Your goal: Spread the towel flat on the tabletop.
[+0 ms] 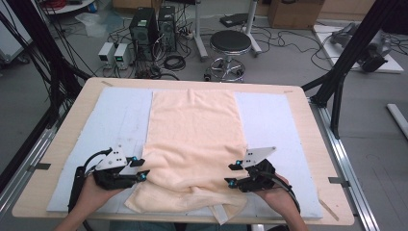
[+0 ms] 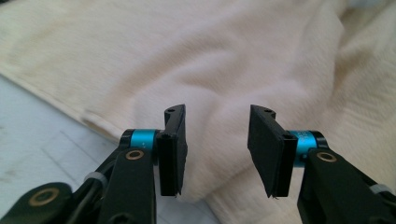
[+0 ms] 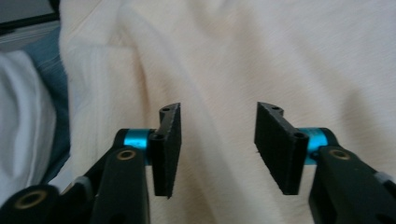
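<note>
A peach towel (image 1: pixel 192 139) lies spread down the middle of the table, its near end bunched into folds (image 1: pixel 187 192) at the front edge. My left gripper (image 1: pixel 143 169) sits at the towel's near left side, and my right gripper (image 1: pixel 230 174) at its near right side. Along the left gripper's jaws, the left gripper (image 2: pixel 217 151) stands open above rumpled towel (image 2: pixel 224 60), with nothing between its pads. The right gripper (image 3: pixel 218 149) is likewise open over towel (image 3: pixel 243 56), its pads apart from the cloth.
A pale grey mat (image 1: pixel 120 120) covers the wooden table (image 1: pixel 308 115) under the towel. Beyond the far edge stand a black stool (image 1: pixel 230 43), computer towers (image 1: pixel 144 26) and cables. A black frame leg (image 1: pixel 346 62) rises at the right.
</note>
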`<state>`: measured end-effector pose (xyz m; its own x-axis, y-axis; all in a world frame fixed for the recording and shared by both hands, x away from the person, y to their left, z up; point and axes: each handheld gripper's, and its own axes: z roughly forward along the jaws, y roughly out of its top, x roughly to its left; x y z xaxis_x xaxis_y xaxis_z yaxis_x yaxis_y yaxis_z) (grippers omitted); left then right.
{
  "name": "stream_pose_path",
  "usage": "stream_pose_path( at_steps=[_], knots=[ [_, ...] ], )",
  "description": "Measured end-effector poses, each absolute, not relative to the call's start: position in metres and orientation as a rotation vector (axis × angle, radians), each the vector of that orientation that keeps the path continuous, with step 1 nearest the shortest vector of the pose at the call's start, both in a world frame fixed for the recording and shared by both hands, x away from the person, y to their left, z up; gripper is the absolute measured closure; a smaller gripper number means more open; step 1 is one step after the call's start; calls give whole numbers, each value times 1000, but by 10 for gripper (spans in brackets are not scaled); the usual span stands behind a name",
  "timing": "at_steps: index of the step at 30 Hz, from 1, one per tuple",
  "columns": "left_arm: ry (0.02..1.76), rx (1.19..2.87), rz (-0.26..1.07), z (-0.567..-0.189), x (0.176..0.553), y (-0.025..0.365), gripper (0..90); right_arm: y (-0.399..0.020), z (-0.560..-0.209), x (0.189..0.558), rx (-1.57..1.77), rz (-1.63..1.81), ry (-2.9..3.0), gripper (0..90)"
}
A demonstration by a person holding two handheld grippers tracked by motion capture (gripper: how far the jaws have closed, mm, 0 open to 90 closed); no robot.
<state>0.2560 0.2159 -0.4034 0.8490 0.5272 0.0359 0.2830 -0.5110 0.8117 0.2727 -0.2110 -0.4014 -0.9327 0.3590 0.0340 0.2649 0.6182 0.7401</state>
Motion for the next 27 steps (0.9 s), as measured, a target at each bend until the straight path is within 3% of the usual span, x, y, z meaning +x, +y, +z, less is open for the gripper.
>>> stream_pose_path(
  at_steps=[4, 7, 9, 11, 21, 27],
  knots=[
    [631, 2201, 372, -412, 267, 215, 565, -207, -415, 275, 511, 1150, 2787, 556],
    [670, 2249, 389, -418, 279, 213, 756, -203, -420, 279, 461, 1077, 2840, 784],
    [682, 2256, 395, -420, 285, 211, 868, -203, -419, 281, 443, 1057, 2825, 822],
    [699, 2252, 412, -420, 292, 208, 888, -205, -415, 286, 469, 1084, 2808, 829],
    [783, 2239, 434, -426, 320, 198, 887, -212, -420, 321, 638, 1036, 2778, 821],
    [772, 2192, 453, -416, 313, 204, 756, -214, -421, 326, 676, 1052, 2756, 758]
  ],
)
